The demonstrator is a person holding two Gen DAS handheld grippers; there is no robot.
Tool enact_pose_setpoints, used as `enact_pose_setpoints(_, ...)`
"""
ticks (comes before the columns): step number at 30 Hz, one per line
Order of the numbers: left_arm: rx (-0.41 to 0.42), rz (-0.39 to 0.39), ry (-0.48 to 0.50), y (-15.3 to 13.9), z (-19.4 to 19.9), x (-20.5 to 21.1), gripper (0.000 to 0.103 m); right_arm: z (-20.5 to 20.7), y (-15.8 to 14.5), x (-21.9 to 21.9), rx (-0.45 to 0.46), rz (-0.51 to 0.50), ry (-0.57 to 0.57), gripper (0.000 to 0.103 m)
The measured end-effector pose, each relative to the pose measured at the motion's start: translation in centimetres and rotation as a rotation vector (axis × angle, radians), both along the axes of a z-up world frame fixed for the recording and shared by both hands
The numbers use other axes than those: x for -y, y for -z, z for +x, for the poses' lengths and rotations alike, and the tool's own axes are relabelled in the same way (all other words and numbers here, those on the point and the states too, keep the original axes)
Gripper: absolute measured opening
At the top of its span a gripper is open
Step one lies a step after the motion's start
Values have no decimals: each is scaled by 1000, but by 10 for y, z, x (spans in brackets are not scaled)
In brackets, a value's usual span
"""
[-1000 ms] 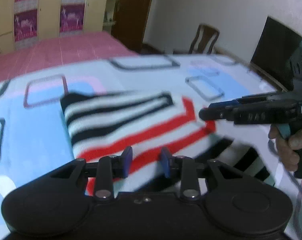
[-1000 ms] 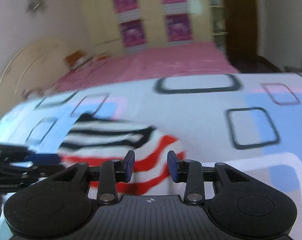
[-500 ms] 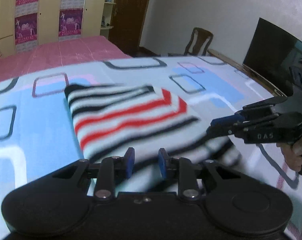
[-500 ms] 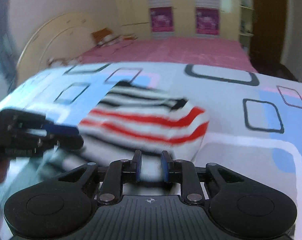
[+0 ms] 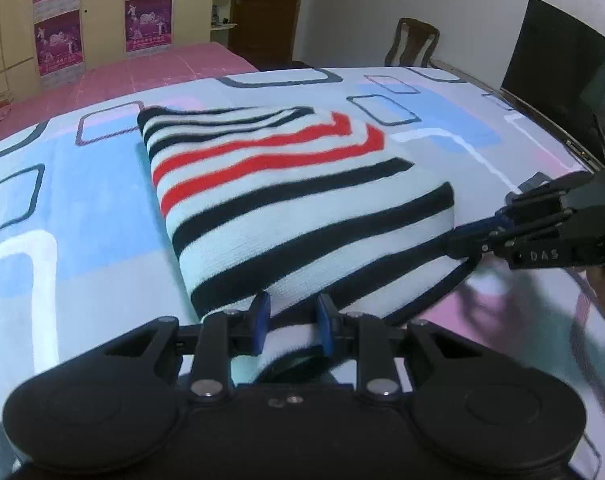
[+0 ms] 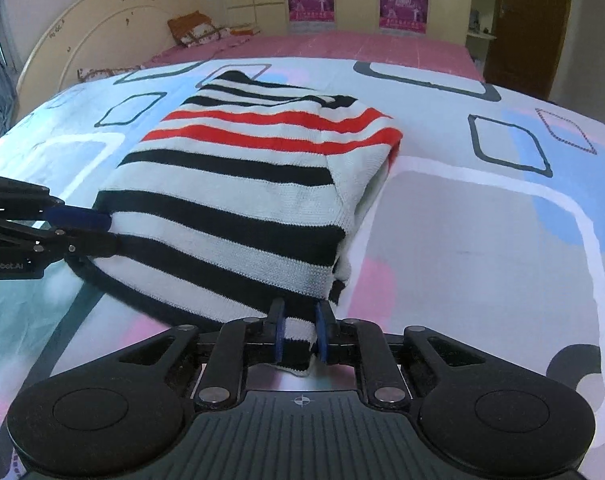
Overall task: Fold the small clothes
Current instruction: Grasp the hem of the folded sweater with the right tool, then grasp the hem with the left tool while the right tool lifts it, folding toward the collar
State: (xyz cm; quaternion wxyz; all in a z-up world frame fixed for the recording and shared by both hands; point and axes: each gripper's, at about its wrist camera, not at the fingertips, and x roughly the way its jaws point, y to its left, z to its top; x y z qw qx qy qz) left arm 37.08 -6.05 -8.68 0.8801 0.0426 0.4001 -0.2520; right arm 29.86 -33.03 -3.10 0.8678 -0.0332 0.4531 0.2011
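A small knit garment (image 5: 286,196) with white, black and red stripes lies on the patterned bed cover (image 5: 62,200). It also shows in the right wrist view (image 6: 242,184). My left gripper (image 5: 292,316) is shut on the near edge of the garment's lower layer. My right gripper (image 6: 300,330) is shut on the other near corner. Each gripper shows in the other's view: the right one (image 5: 462,240) at the garment's right edge, the left one (image 6: 98,228) at its left edge. An upper layer lies folded over the lower one.
The bed cover (image 6: 482,220) has blue, pink and grey squares. Behind it is a pink bed (image 6: 342,44) with a curved headboard (image 6: 82,32). A wooden chair (image 5: 412,42) and a dark TV screen (image 5: 562,72) stand at the right. A door (image 6: 530,20) is at the back.
Both grippers have come down from above the garment to its near edge and closed on it. The garment now lies nearer and flatter in both views.
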Motion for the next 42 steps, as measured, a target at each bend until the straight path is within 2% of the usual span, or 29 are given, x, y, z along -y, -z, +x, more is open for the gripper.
enact_pose_setpoints(1,23,-20,-10,-7,-1,-3,29,-3,-12,1,34,6,15,14)
enact_pose_setpoints(2,52,-43,-27,-15,2,-6,38,-2,-22,3,84,26,38,14)
enact_pose_setpoints(4,77,-49,-50,-22,12,-5,39,4,-39,3,142,75,63,14)
enact_pose_setpoints(6,94,-44,-58,-23,25,3,41,16,-43,-7,184,76,72,14)
enact_pose_setpoints(9,49,-41,-48,-14,40,14,39,32,-29,-23,153,33,49,14)
enact_pose_setpoints(11,28,12,-40,-4,46,24,42,37,-9,-26,101,-49,52,14)
enact_pose_setpoints(12,27,8,-50,-1,48,25,42,36,-2,-26,108,-53,53,14)
enact_pose_setpoints(16,16,2,-68,-3,46,22,42,36,1,-28,120,-51,61,14)
enact_pose_setpoints(19,28,55,-61,-9,40,27,42,32,-8,-28,119,-43,66,14)
enact_pose_setpoints(22,32,71,-74,-6,40,30,42,32,-1,-27,114,-37,66,14)
enact_pose_setpoints(27,43,103,-84,-5,40,36,43,35,2,-28,130,-49,32,14)
enact_pose_setpoints(38,43,169,-136,-9,37,50,43,41,5,-13,124,20,-38,14)
enact_pose_setpoints(39,41,173,-138,-14,37,50,45,43,4,-11,114,32,-39,14)
enact_pose_setpoints(40,46,165,-147,-19,36,49,52,46,0,-6,98,63,-30,14)
enact_pose_setpoints(41,59,153,-165,-24,34,46,77,48,-5,2,81,120,-4,15)
enact_pose_setpoints(42,92,136,-184,-29,29,41,95,52,-10,14,62,205,42,16)
